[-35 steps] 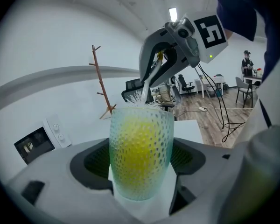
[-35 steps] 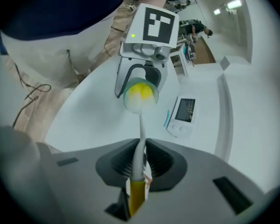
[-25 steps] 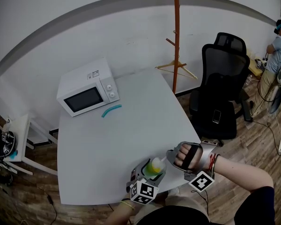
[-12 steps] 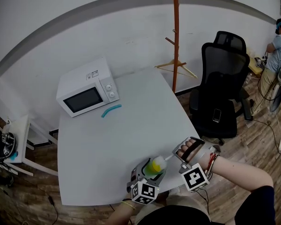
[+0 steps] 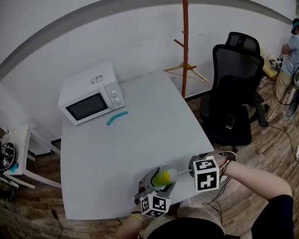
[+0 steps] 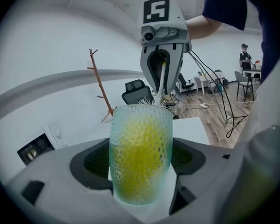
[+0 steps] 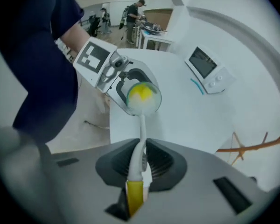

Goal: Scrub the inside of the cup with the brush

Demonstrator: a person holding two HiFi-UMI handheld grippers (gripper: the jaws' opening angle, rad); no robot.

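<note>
A white, smooth-topped bench (image 5: 114, 148) with a rounded far corner is seen from above, and a black mesh-backed office chair (image 5: 231, 93) is stood at its right side. A slim orange-brown wooden coat stand (image 5: 184, 39) with stubby pegs is set against the white wall behind. A boxy white microwave (image 5: 89, 99) with a dark glass door and two round knobs is placed on the bench's far left corner. A small label is borne on its top, but the print is too small to be read. The grey plastic left hand-held gripper (image 6: 140, 171) is held over the bench's near edge and is clamped by its ribbed black pads on a translucent pale-teal dimpled cup (image 6: 141, 143), yellow within. The cup's mouth is turned toward the grey right hand-held gripper (image 7: 141, 160), which is held just beside it. A black-and-white square marker is carried on that gripper's cube. The right hand-held gripper's jaws are closed on the handle of a thin white brush with a yellow end (image 7: 140, 139). The brush's bristled head is pushed into the cup's mouth, and white bristles are seen at the rim in the left gripper view. A small curved teal strip (image 5: 117, 117) is left lying on the bench in front of the microwave, well apart from both grippers.
</note>
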